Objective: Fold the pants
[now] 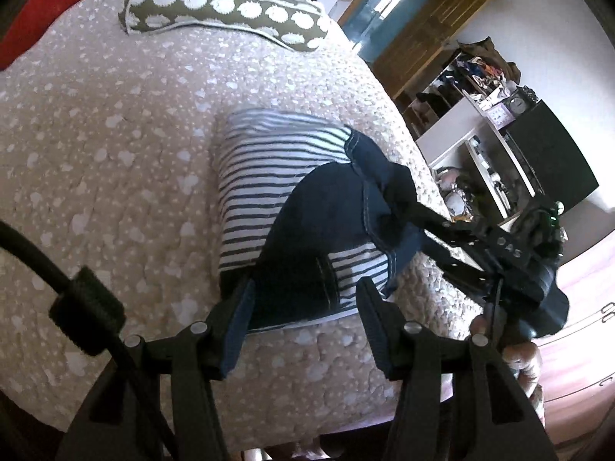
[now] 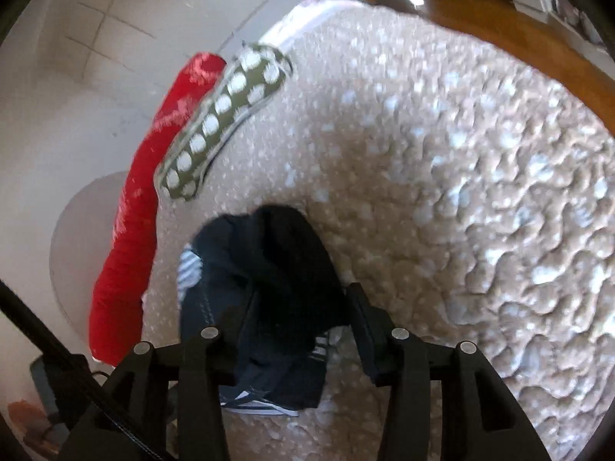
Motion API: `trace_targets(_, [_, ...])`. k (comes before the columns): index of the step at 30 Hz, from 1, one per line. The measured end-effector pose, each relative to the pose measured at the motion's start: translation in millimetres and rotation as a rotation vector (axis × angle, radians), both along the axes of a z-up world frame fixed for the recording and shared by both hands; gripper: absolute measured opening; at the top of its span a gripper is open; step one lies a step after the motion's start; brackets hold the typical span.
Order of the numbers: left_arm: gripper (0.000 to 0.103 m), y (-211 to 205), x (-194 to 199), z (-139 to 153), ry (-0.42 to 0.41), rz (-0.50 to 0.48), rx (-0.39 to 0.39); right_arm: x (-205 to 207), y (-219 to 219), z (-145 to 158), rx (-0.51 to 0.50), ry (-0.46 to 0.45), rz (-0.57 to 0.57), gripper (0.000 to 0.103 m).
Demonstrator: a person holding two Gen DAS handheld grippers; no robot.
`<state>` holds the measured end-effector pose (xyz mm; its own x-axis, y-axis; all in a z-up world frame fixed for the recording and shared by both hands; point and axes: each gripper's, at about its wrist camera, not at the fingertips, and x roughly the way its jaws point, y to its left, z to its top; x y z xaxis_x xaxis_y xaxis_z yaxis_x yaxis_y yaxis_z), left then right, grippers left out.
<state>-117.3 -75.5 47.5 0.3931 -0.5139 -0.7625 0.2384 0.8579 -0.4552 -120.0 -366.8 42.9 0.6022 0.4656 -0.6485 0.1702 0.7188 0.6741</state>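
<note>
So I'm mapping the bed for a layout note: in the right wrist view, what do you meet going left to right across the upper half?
Red bolster → green polka-dot pillow → beige quilted bedspread.

The pants are soft striped cloth with dark denim-like panels and pale stitching. Under them the bed cover is quilted fabric, puckered and matt. Beside the pants, the left gripper looks like matt black plastic with small shiny metal pins.
</note>
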Motion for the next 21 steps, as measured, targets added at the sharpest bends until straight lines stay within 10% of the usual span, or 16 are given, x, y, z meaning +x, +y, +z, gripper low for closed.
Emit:
trace_targets(13, [0.054, -3.2, -29.7, 34.1, -0.265, 0.081, 0.297, -65.4, 8.5, 10.1, -0.181, -0.054, -0.143, 0.056])
trace_targets(21, [0.054, 5.5, -37.7, 34.9, -0.260, 0.067, 0.263, -69.1, 18.0, 5.1, -0.216, -0.014, -0.140, 0.060])
